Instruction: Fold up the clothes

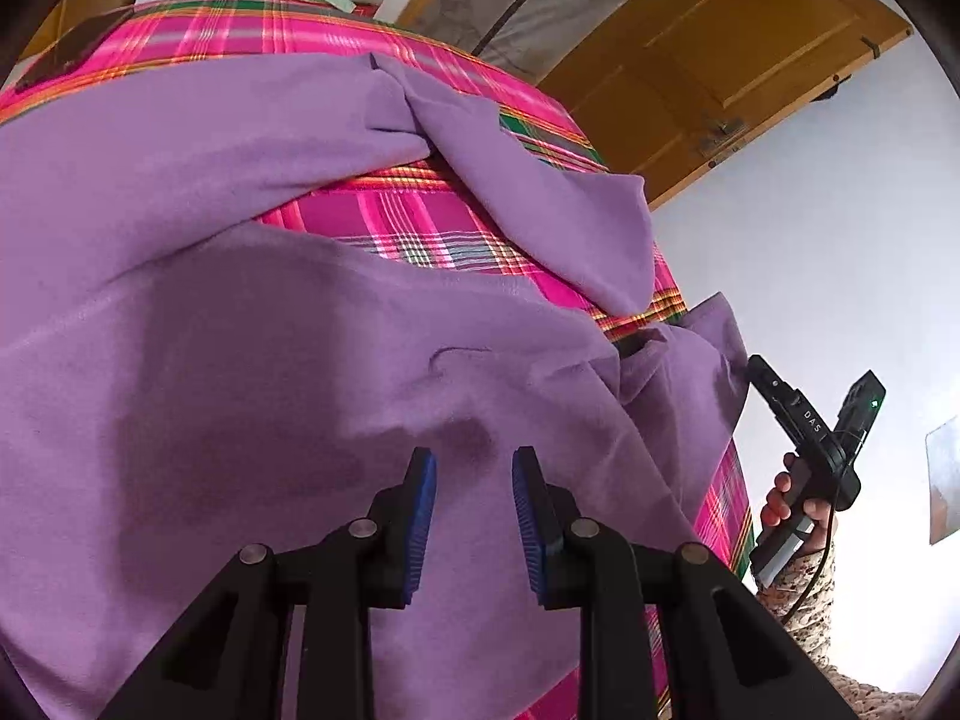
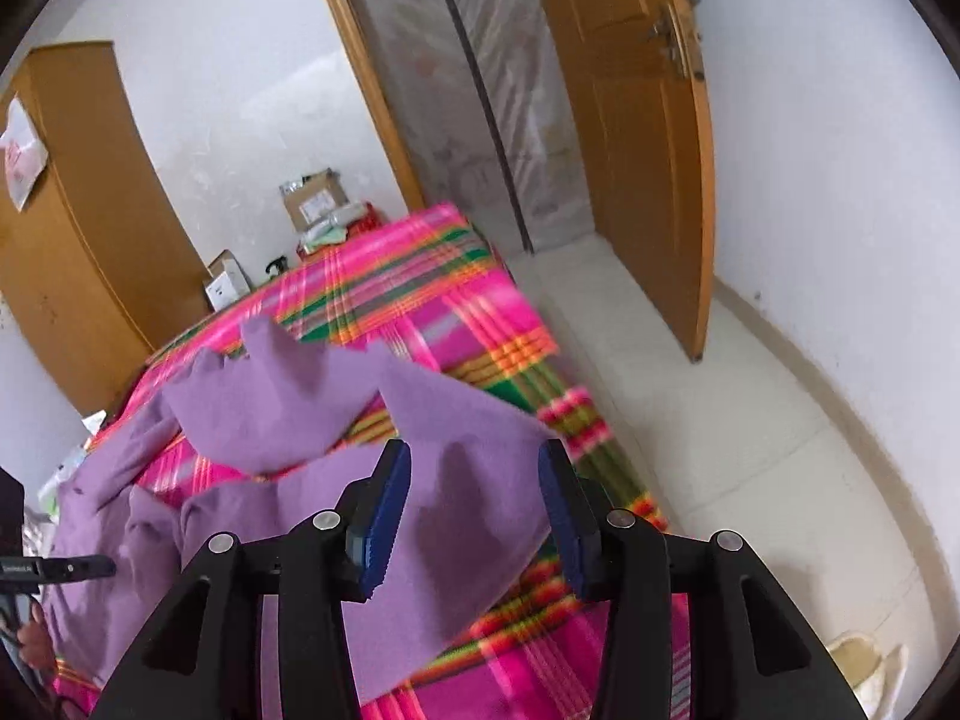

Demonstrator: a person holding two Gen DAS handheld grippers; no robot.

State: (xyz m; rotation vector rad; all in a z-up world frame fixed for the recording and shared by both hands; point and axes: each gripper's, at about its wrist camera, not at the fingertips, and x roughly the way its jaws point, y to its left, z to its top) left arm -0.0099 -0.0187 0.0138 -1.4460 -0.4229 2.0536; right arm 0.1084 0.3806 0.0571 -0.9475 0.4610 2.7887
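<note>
Purple fleece garment [image 1: 252, 324] sprawls rumpled across the pink plaid bed cover [image 1: 420, 228], directly beneath the left gripper [image 1: 474, 516] (jaws narrowly parted, empty), while the right gripper [image 2: 474, 516], wide apart, straddles its lower-centre flap.

Walls: white [image 2: 240, 60]
Floor: pale tiles [image 2: 750, 450]
Door: orange-brown wood, ajar [image 2: 636, 138]
Wardrobe: same wood [image 2: 66, 240]
Bed cover: pink plaid [image 2: 420, 300]
Far boxes: cardboard [image 2: 315, 204]

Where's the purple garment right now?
The purple garment lies rumpled and unfolded on the pink plaid bedspread, beneath both open grippers: the left gripper over its middle, the right gripper at its door-side edge.
</note>
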